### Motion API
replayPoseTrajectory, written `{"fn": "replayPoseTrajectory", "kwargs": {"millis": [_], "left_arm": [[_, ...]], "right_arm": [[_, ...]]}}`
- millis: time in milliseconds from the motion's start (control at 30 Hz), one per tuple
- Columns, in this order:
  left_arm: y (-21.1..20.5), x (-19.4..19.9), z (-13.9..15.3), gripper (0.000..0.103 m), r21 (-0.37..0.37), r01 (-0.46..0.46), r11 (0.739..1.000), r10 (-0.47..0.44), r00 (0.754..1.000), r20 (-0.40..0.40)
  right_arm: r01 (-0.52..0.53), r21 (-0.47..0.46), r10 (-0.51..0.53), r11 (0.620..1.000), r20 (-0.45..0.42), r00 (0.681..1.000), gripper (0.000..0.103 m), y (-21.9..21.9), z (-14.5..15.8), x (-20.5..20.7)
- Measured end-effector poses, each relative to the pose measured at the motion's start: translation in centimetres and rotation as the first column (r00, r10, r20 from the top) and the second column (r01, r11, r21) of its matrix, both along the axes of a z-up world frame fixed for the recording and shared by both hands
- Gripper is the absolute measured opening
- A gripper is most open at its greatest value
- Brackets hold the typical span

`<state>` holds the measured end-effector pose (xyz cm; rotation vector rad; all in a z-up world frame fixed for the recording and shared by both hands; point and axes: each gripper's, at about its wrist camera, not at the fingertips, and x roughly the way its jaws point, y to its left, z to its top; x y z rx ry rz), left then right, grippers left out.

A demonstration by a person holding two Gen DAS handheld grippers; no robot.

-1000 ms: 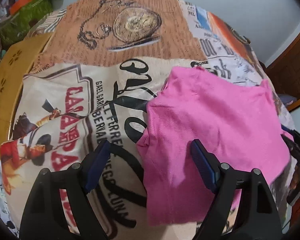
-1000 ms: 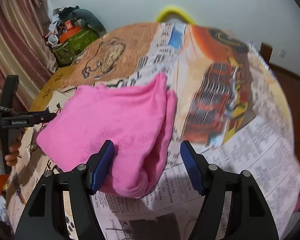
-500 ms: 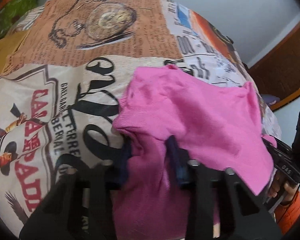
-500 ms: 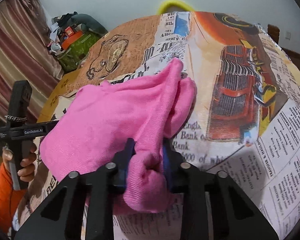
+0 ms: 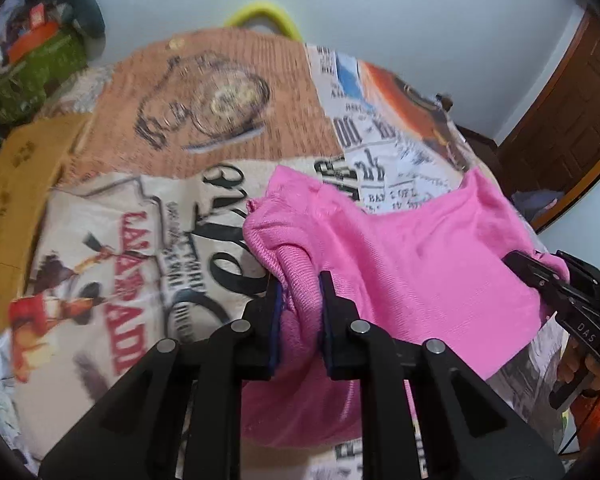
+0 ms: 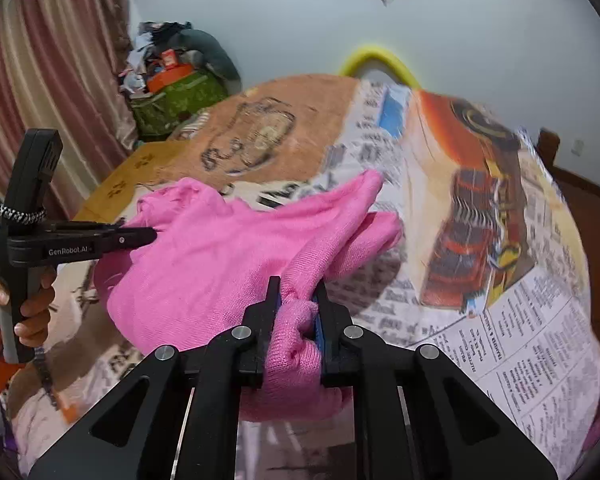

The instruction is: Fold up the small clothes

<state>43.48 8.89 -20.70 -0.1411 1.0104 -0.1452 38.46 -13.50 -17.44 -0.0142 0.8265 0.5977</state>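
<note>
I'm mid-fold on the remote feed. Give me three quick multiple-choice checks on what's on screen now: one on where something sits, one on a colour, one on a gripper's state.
1. Where does the garment lie?
A. On a printed cloth covering the table
B. Inside a green bag
C. On the floor

2. What colour is the garment?
A. Yellow
B. Pink
C. Blue

3. How does the right gripper stand?
A. Wide open above the cloth
B. Shut on nothing
C. Shut on a bunch of the garment

Key:
1 A: the pink garment rests on the printed cloth with newspaper and pocket-watch motifs.
2 B: its knit is pink in both views.
3 C: the right gripper has pink fabric pinched between its pads; its jaws have just been closing. The left gripper likewise clamps a fold at the other end.
</note>
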Motion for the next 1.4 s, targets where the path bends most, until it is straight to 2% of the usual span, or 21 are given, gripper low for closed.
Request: {"fn": "replayPoseTrajectory", "kwargs": {"millis": [267,467,567,667,900,1033,1133,1233,1333,1400], "left_arm": [[3.7,-6.0,6.7,0.016,0.037,-0.046,0.998,0.041,0.991,0.125],[7.4,-9.6,8.1,0.016,0.05,-0.093,0.994,0.084,0.986,0.146],[9.0,-11.0,7.2,0.016,0.065,-0.116,0.991,0.107,0.986,0.125],[10.6,-12.0,5.0,0.016,0.081,-0.132,0.988,0.125,0.989,0.083],[12.5,-12.9,-2.9,0.017,0.092,-0.128,0.987,0.135,0.988,-0.074],[13.0,-14.0,-5.9,0.022,0.113,-0.129,0.985,0.142,0.983,-0.117],[14.1,-14.8,-6.8,0.028,0.134,-0.173,0.976,0.189,0.974,-0.121],[15.3,-15.6,-7.1,0.044,0.183,-0.22,0.958,0.243,0.963,-0.115],[16.4,-16.3,-6.6,0.048,0.23,-0.236,0.944,0.265,0.959,-0.103],[16.7,-16.6,-6.0,0.049,0.24,-0.243,0.94,0.272,0.957,-0.098]], "right_arm": [[-0.064,0.039,0.061,0.997,0.087,0.994,0.012,3.1,4.8,-3.6],[-0.107,0.083,0.099,0.991,0.1,0.99,0.012,6.1,6.0,-5.6],[-0.128,0.091,0.122,0.988,0.071,0.99,0.012,8.3,5.0,-6.3],[-0.147,0.072,0.144,0.987,0.039,0.989,0.012,10.2,3.3,-6.9],[-0.172,0.005,0.172,0.985,-0.073,0.982,0.012,12.8,-2.1,-8.1],[-0.185,-0.047,0.178,0.982,-0.135,0.975,0.012,12.5,-4.6,-8.7],[-0.183,-0.056,0.172,0.981,-0.17,0.97,0.014,11.5,-5.3,-8.8],[-0.193,-0.077,0.177,0.978,-0.176,0.968,0.018,10.9,-5.0,-9.1],[-0.182,-0.122,0.163,0.976,-0.151,0.975,0.036,10.2,-4.7,-9.7],[-0.18,-0.126,0.163,0.976,-0.132,0.978,0.041,9.8,-4.3,-10.0]]}}
